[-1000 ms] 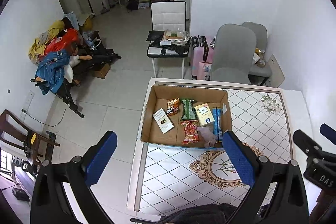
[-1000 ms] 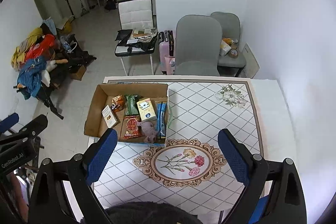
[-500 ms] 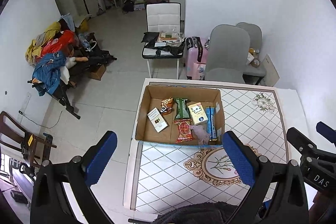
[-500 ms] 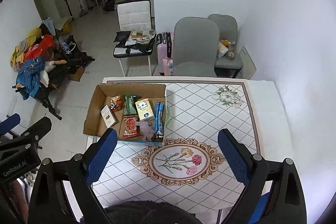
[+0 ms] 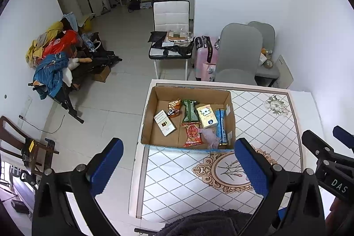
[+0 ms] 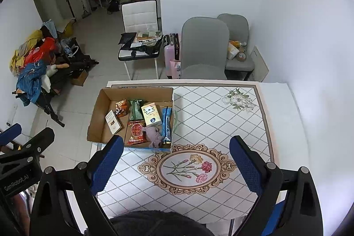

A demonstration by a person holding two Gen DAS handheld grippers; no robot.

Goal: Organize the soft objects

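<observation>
Cardboard box (image 5: 152, 116) of soft packs, both claws spread wide, holding nothing.
Left gripper (image 5: 177, 167), right gripper (image 6: 174, 165): labels too small; purple cloth (image 6: 153, 136) at 6 o'clock, half bunched.

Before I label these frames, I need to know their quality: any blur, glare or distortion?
Left wrist view: sharp, evenly lit, no glare; fisheye bends the table edges and walls, black corners. Right wrist view: the same, box contents crisp, only soft shadows.

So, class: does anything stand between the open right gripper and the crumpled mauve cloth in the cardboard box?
Nothing visible blocks the right gripper. The crumpled mauve cloth lies uncovered behind the cardboard box's low front wall.
</observation>
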